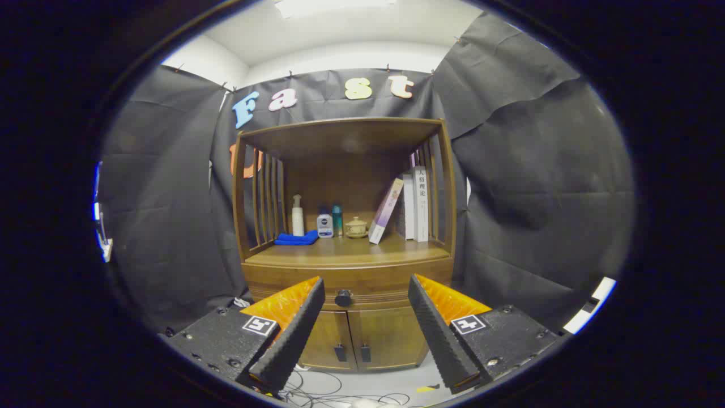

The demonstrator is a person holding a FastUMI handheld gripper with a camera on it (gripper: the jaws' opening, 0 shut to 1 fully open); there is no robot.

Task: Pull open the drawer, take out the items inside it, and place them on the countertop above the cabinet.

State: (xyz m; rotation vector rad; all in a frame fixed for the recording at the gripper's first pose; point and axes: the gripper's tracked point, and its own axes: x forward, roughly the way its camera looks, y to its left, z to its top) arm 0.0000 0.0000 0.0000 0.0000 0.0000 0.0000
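A wooden cabinet stands ahead against the booth wall. Its drawer sits closed under the countertop, with a round dark knob at its middle. My gripper is open, some way short of the cabinet, and the knob shows in the gap between the fingers, slightly nearer the left finger. Nothing is held. What lies inside the drawer is hidden.
At the back of the countertop stand a white pump bottle, a blue cloth, two small bottles, a small lidded pot and several books. Below the drawer are two doors. Cables lie on the floor.
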